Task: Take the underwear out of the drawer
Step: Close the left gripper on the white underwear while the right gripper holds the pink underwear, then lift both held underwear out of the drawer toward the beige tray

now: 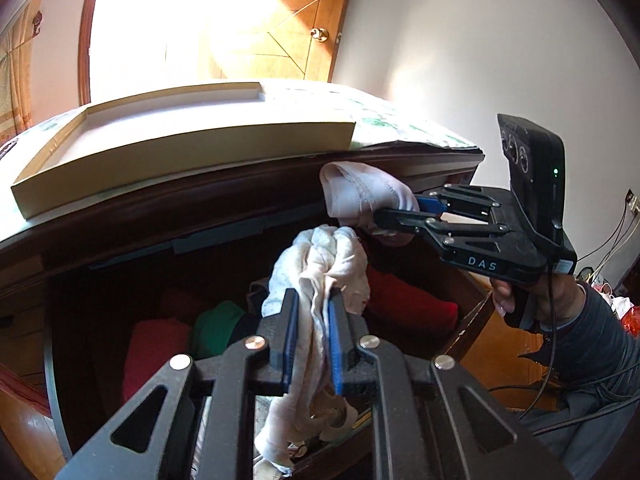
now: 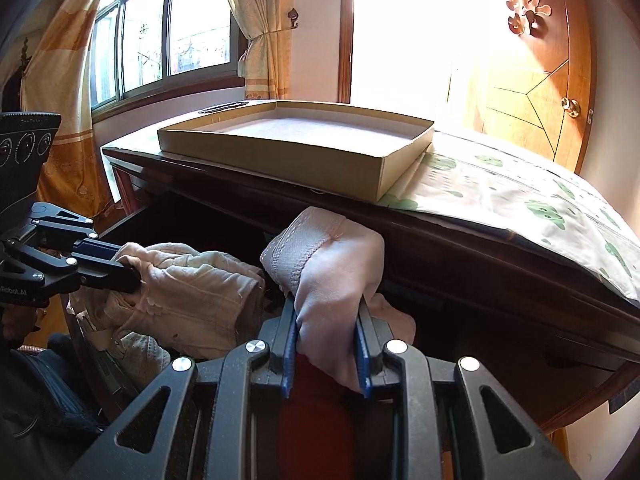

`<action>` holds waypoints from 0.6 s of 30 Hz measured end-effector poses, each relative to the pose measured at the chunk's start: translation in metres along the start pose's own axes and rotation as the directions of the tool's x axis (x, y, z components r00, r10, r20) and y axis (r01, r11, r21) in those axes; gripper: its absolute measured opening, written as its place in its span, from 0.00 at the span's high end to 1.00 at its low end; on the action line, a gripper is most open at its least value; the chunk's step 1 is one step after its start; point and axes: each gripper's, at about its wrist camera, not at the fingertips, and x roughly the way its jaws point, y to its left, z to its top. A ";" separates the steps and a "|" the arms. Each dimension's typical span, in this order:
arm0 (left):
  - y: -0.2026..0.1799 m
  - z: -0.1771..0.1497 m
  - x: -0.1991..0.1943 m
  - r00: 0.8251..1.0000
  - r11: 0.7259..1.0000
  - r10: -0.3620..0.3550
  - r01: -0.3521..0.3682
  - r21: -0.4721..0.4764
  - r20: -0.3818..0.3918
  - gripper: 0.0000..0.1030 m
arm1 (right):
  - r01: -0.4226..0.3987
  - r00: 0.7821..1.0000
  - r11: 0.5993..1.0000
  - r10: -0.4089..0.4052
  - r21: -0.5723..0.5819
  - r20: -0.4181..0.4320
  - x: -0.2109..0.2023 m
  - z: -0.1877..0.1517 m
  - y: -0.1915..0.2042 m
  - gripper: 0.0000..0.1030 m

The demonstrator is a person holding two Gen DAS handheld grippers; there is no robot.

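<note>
Crumpling soft cotton underwear (image 1: 320,280), pinched.

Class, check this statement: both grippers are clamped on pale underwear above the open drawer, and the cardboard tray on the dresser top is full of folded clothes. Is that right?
Not quite. The cardboard tray is empty, as the right wrist view shows. The rest holds: the left gripper grips cream underwear, and the right gripper grips pink underwear above the open drawer.

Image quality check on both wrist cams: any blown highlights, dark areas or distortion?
Left wrist view: doorway blown out white; drawer interior in deep shadow, folded clothes barely readable; fisheye bends the cardboard box.
Right wrist view: doorway clipped, glare spilling onto the wooden door; space under the table edge is dark; corners vignetted.
</note>
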 end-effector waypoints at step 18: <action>0.000 0.000 -0.023 0.994 0.999 0.039 -0.040 0.010 0.102 0.90 | 0.010 0.994 0.998 -0.004 -0.058 0.114 -0.014 -0.002 0.013 0.75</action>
